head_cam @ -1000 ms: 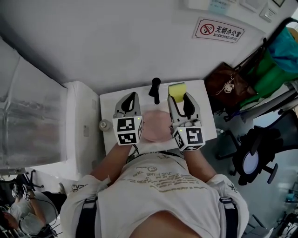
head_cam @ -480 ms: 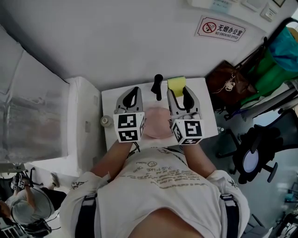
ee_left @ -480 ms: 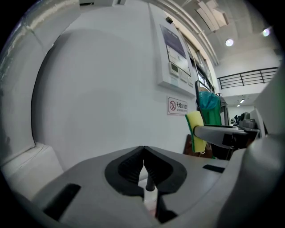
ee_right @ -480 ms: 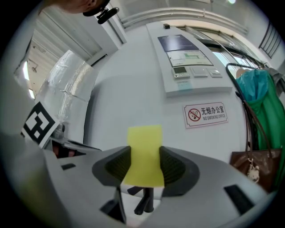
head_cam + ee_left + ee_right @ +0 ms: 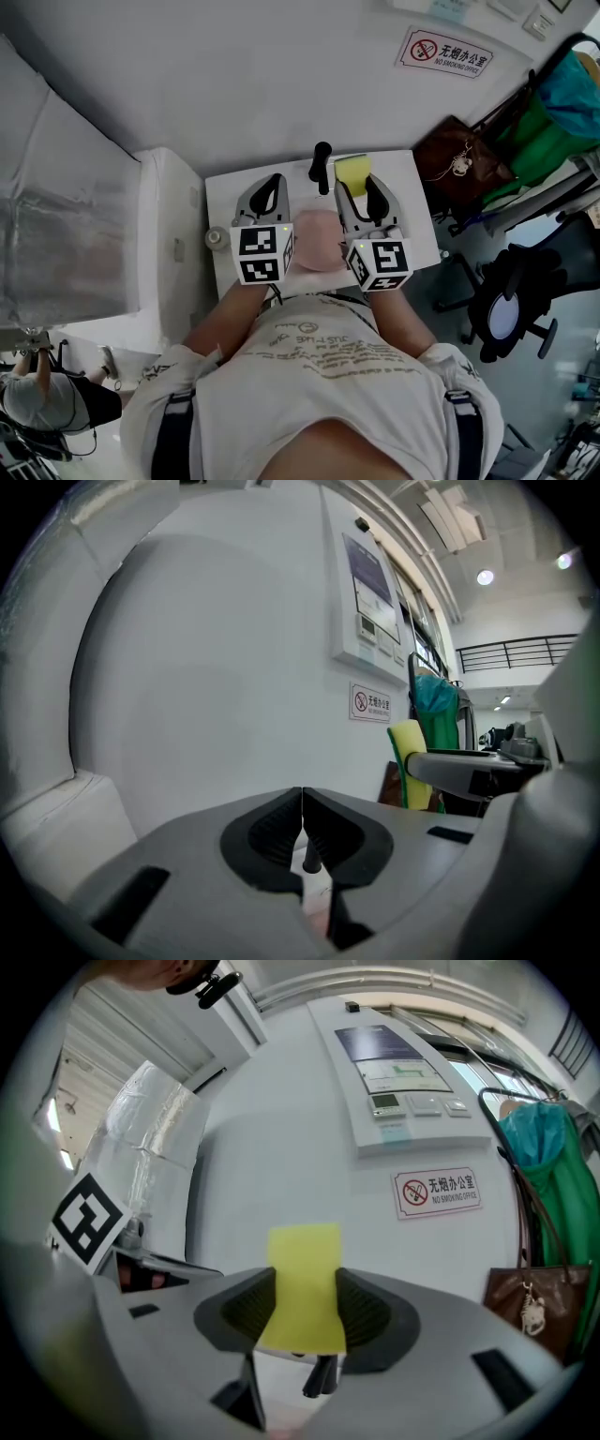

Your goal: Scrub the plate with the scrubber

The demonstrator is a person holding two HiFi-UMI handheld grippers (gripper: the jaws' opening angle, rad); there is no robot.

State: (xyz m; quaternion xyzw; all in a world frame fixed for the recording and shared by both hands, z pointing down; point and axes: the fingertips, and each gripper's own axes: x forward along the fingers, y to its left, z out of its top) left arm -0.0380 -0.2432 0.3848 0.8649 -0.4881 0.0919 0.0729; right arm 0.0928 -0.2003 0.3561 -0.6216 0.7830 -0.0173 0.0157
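**A:** Which step is in hand?

**B:** The scrubber [image 5: 352,170] has been gripped, but it has not yet been laid on the plate [image 5: 319,242]. It is clamped upright between the fingers [image 5: 367,1314] of the right gripper [image 5: 306,1290]. In the head view it is seen at upper middle, past the plate's far edge.

**A:** And where is the plate found?

**B:** At the middle of the head view, flat on the white tabletop [image 5: 408,216], between the two grippers. Whether it is touched by either one cannot be told.

**A:** How is the left gripper [image 5: 302,803] held?

**B:** Its fingers [image 5: 272,836] are pressed together with nothing between them, and it is kept along the plate's left side.

**A:** What is called for next?

**B:** By this reading, scrubbing proper is about to be started. The scrubber would need to be drawn toward the lower part of the frame and lowered until the plate's face is met, and then strokes would be made across it. The plate appears to lie loose, so sliding is to be expected. Its rim could be steadied with the closed left fingers. A black handle [image 5: 322,161] stands just left of the scrubber and should be kept clear.
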